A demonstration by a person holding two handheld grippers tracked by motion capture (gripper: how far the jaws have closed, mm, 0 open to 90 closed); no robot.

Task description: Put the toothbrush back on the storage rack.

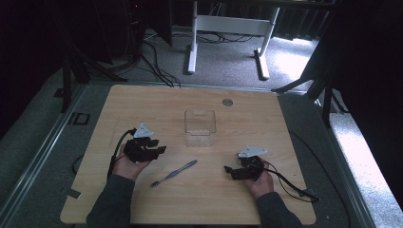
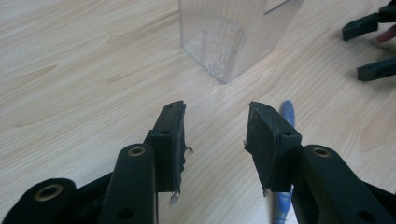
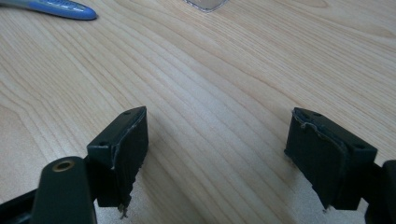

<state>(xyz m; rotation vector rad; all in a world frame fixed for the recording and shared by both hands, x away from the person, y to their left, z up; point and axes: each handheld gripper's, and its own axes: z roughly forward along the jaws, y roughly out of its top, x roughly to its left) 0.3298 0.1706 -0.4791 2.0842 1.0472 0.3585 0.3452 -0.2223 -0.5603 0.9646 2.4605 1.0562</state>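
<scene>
A blue toothbrush (image 1: 174,173) lies flat on the wooden table (image 1: 266,123), between the two hands. Behind it a clear square plastic container (image 1: 200,127) stands upright. My left gripper (image 1: 160,150) hovers left of the container, open, with nothing between its pads. In the left gripper view the gripper (image 2: 215,119) points at the container (image 2: 224,37), and the toothbrush (image 2: 287,114) shows past the right-hand jaw. My right gripper (image 1: 229,171) rests low at the right, open wide and empty. In the right gripper view the gripper (image 3: 219,123) faces bare wood, with the toothbrush (image 3: 56,8) at the top left.
A round grey grommet (image 1: 227,101) sits near the table's far edge. Beyond the table stand white desk legs (image 1: 192,52), and cables lie on the floor. The right gripper (image 2: 371,46) shows far off in the left gripper view. Each gripper trails a black cable (image 1: 290,187).
</scene>
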